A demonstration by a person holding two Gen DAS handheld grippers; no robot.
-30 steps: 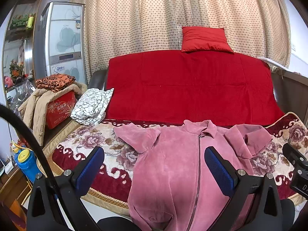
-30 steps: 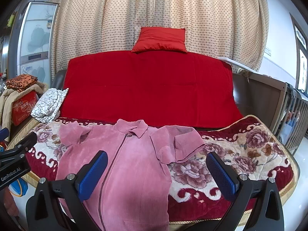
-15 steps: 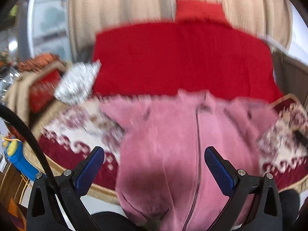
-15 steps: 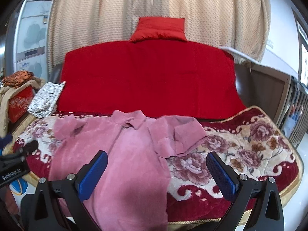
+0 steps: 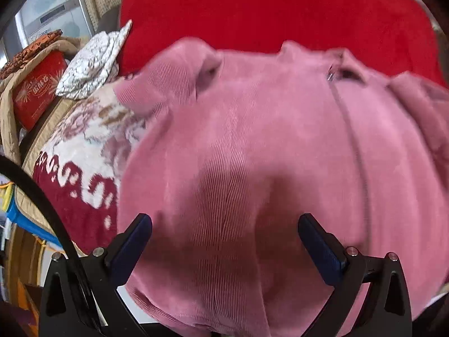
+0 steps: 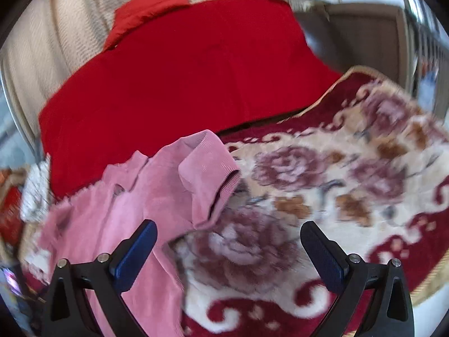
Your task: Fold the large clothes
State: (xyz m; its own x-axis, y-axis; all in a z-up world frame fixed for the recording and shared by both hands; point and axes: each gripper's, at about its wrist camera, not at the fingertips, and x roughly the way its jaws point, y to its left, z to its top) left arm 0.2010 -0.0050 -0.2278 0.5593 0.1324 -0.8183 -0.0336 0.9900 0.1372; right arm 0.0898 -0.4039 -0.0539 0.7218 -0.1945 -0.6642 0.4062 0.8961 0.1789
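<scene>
- Your left gripper (image 5: 224, 233) has dropped close over the pink jacket (image 5: 252, 154) since a second ago; the cloth now fills the left view, blurred.
- Your right gripper (image 6: 228, 238) has swung toward the jacket's folded sleeve (image 6: 209, 174).
- Both sets of fingers are spread wide, gripping nothing.
- The jacket lies flat on the floral blanket (image 6: 336, 182), its hem cut off below.
</scene>
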